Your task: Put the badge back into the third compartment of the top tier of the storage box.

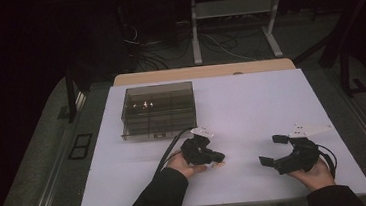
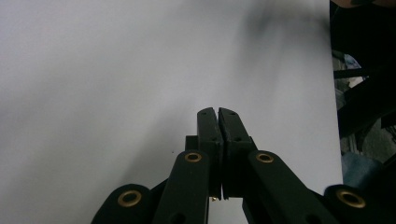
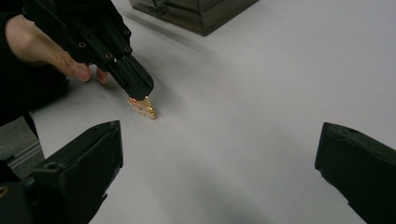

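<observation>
Gold piece [image 3: 143, 107] lies flat at left claw [image 3: 140, 91] tip

The high view is dimly lit: the white rectangular table top [image 1: 252, 112] is evenly illuminated, while everything beyond it is lost in darkness. Small glints are caught inside the smoky transparent plastic box [image 1: 157, 110]. Soft blur and a smeared dark shadow are seen in the left gripper view.

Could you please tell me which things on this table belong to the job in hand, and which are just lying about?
In the job:
- left hand-held gripper, shut on the small gold piece
- right hand-held gripper, open, close by

Lying about:
- clear compartment box, apart from both
- white table
</observation>
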A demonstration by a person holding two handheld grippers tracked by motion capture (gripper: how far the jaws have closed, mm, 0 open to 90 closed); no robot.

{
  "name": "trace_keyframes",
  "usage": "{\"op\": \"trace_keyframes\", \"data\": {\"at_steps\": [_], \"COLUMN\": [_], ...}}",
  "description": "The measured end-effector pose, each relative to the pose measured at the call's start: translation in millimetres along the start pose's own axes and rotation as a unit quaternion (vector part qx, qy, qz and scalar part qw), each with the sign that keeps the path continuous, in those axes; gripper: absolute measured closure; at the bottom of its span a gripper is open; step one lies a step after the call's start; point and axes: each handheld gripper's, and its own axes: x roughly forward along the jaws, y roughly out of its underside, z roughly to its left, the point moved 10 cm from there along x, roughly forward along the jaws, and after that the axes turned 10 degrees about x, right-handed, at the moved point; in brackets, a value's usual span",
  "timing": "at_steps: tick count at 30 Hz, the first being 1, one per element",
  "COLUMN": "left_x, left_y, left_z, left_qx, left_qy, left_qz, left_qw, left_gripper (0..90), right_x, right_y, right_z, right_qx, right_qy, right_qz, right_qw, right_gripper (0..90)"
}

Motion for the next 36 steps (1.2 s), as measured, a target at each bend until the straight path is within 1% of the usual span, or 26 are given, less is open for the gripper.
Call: {"op": "trace_keyframes", "data": {"at_steps": [2, 6, 9, 15, 18, 21, 24, 27, 30, 35, 36], "left_x": [-0.5, -2.9, -6.3, -12.7, -15.2, -18.0, -22.1, -25.3, -29.7, -36.1, -37.5], "left_y": [-0.4, -3.6, -6.3, -11.3, -13.4, -17.3, -20.4, -24.2, -27.5, -31.9, -32.5], "left_z": [-1.2, -3.7, -3.7, -4.4, -4.9, -6.3, -5.6, -5.1, -3.9, -2.6, -1.9], "left_qx": [0.005, 0.002, 0.008, 0.008, 0.014, 0.016, 0.023, 0.023, 0.028, 0.03, 0.033], "left_qy": [0.002, 0.004, 0.004, 0.004, 0.005, 0.006, 0.006, 0.003, 0.003, 0.0, -0.001], "left_qz": [0.004, 0.004, 0.005, 0.003, 0.007, 0.006, 0.009, 0.007, 0.006, 0.004, 0.004], "left_qw": [1.0, 1.0, 0.9999, 1.0, 0.9999, 0.9998, 0.9997, 0.9997, 0.9996, 0.9996, 0.9995], "left_gripper": [88.3, 88.3, 88.3, 88.3, 88.3, 88.3, 88.3, 88.3, 88.3, 88.2, 88.2], "right_x": [0.1, 0.4, 0.5, 0.5, 0.6, 0.6, 0.6, 0.5, 0.6, 0.4, 0.4], "right_y": [0.1, 0.1, 0.3, 0.0, 0.2, 0.1, 0.1, 0.1, -0.1, -0.1, -0.1], "right_z": [0.2, 0.2, 0.4, 0.3, 0.5, 0.5, 0.4, 0.6, 0.3, 0.4, 0.4], "right_qx": [0.0, 0.0, 0.001, 0.001, 0.001, 0.001, 0.001, 0.001, 0.0, 0.0, 0.0], "right_qy": [0.0, -0.001, -0.001, -0.001, -0.001, -0.001, -0.001, -0.001, -0.001, -0.001, -0.001], "right_qz": [0.0, 0.0, 0.001, 0.0, 0.001, 0.001, 0.001, 0.0, 0.0, 0.0, 0.0], "right_qw": [1.0, 1.0, 1.0, 1.0, 1.0, 1.0, 1.0, 1.0, 1.0, 1.0, 1.0], "right_gripper": [0.3, 0.2, 0.3, 0.3, 0.3, 0.3, 0.2, 0.3, 0.2, 0.2, 0.2]}}
